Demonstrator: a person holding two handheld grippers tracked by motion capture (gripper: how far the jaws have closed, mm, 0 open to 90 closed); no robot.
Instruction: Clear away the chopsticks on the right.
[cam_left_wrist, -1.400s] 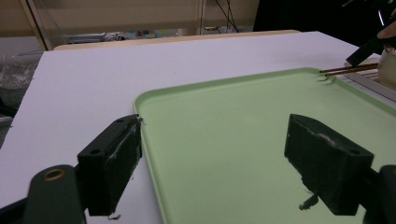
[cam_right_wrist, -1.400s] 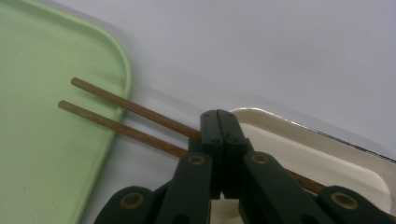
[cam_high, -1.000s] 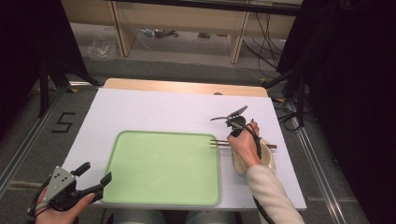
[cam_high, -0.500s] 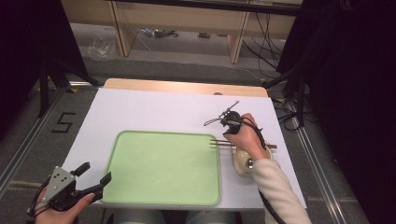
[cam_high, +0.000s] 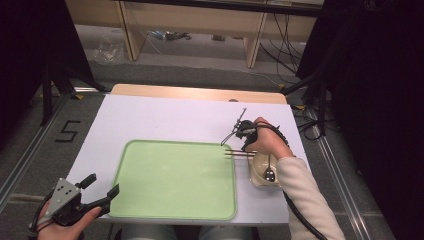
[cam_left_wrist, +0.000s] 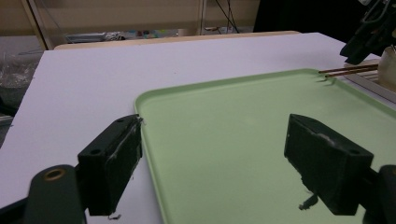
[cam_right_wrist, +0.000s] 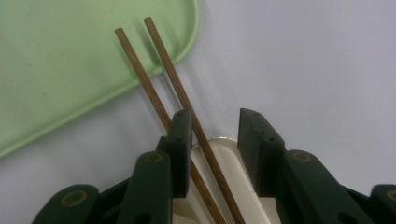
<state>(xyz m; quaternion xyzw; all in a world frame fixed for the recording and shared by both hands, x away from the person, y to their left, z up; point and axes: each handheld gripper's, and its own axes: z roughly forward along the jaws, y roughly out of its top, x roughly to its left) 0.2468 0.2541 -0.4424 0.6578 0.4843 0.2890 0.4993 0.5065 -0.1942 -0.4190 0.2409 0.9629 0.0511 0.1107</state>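
Observation:
Two brown chopsticks (cam_high: 237, 153) (cam_right_wrist: 154, 93) (cam_left_wrist: 348, 71) lie side by side. Their tips rest on the right edge of the green tray (cam_high: 175, 180) (cam_left_wrist: 243, 121) (cam_right_wrist: 70, 60), and their other ends lie over a cream bowl (cam_high: 260, 177) (cam_right_wrist: 233, 163) (cam_left_wrist: 387, 67). My right gripper (cam_high: 243, 142) (cam_right_wrist: 215, 121) points down over them. Its jaws have just been opening and now stand apart. One stick runs through the gap and the other passes under the left jaw, with no pad pressing on either. My left gripper (cam_high: 104, 184) (cam_left_wrist: 212, 158) hovers open at the tray's near left corner and holds nothing.
A white sheet (cam_high: 165, 120) covers the table, with a wooden strip (cam_high: 200, 92) along the far edge. A small dark object (cam_high: 270, 175) lies inside the bowl. Cables (cam_high: 300, 220) trail from the right hand past the table's right edge.
The right gripper's jaws have parted and the hand has tipped and shifted slightly over the chopsticks, which lie where they were. The left gripper has stayed put.

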